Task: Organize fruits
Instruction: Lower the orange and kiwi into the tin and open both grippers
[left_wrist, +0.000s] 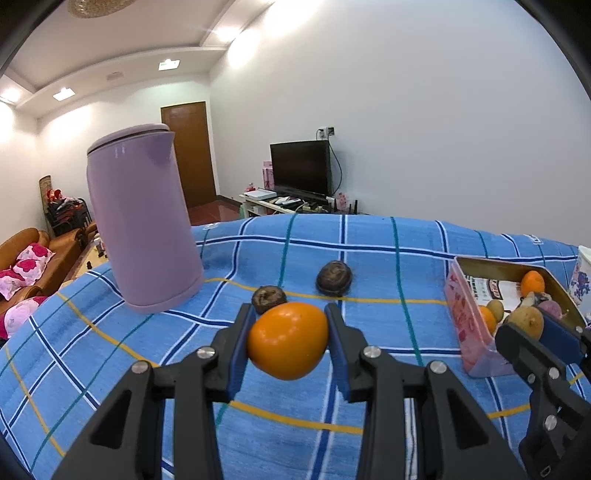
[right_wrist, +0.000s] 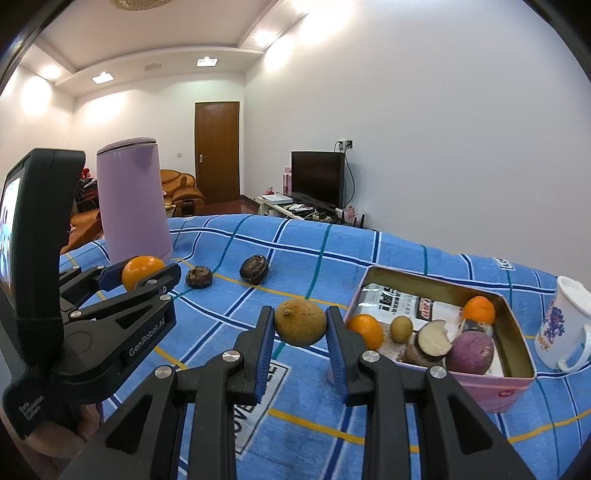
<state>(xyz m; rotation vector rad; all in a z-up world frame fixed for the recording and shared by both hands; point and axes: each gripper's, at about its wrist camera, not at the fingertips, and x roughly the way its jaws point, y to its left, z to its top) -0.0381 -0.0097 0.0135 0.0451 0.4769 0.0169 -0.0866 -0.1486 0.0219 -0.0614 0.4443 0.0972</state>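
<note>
My left gripper (left_wrist: 289, 338) is shut on an orange fruit (left_wrist: 287, 339) and holds it above the blue checked cloth; it also shows in the right wrist view (right_wrist: 142, 272). My right gripper (right_wrist: 300, 328) is shut on a brown-yellow fruit (right_wrist: 300, 322), just left of the pink tin box (right_wrist: 491, 389). The box holds two oranges (right_wrist: 365, 330), a small yellow-green fruit (right_wrist: 401, 328), a purple tuber (right_wrist: 472, 351) and a cut one (right_wrist: 430, 341). Two dark shrivelled fruits (right_wrist: 199, 277) (right_wrist: 254, 268) lie on the cloth beyond the grippers.
A tall lilac kettle (left_wrist: 142, 225) stands at the back left of the table. A white printed mug (right_wrist: 565, 328) stands right of the box. The blue checked cloth (left_wrist: 369, 258) covers the table. A sofa, a door and a TV lie beyond.
</note>
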